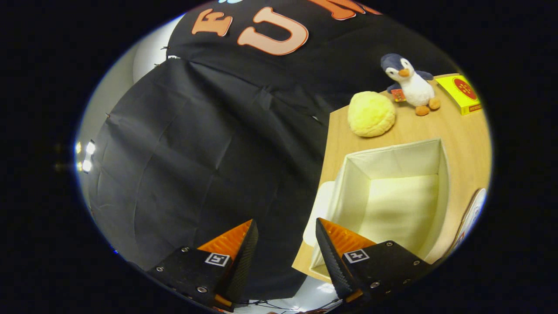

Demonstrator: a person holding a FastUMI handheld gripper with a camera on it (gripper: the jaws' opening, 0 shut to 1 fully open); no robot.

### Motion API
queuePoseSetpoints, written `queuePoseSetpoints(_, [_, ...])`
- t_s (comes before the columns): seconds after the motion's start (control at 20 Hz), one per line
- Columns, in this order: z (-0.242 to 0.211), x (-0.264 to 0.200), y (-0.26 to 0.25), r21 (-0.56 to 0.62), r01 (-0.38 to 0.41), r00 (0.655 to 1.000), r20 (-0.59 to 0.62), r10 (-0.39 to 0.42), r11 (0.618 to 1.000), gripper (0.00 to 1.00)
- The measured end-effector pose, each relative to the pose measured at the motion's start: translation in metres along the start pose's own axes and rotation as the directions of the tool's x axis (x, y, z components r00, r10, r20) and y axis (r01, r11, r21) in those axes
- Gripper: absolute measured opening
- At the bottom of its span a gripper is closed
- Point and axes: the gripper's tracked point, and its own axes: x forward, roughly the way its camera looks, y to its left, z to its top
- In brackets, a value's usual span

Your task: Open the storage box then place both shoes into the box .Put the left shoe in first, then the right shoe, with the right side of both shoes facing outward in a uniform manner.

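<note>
The storage box (pixel 392 165) stands open on the wooden table (pixel 457 131), cream fabric inside, nothing in it. Its pale lid (pixel 320 209) appears to lie against the box's left wall at the table's edge. My gripper (pixel 285 229) hangs above the table's near left corner, open, with nothing between its fingers. The right finger (pixel 331 253) overlaps the box's near left corner; the left finger (pixel 244 253) is out over the dark cloth beside the table.
Beyond the box sit a yellow round plush (pixel 371 114), a penguin toy (pixel 412 85) and a yellow flat box (pixel 462 93). A white-edged object (pixel 471 216) lies to the right of the box. The table edge (pixel 324 148) drops off to black cloth.
</note>
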Motion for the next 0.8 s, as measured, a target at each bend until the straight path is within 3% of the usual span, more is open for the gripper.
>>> queuePoseSetpoints(0.4, [-0.012,-0.083,-0.139,0.059,0.233,0.97,0.064,-0.236,0.971,0.82])
queuePoseSetpoints(0.6, [-0.028,-0.127,-0.206,0.032,0.372,0.923,0.09,-0.374,0.927,0.83])
queuePoseSetpoints(0.8, [-0.058,-0.158,-0.27,-0.055,0.522,0.852,0.08,-0.518,0.851,0.83])
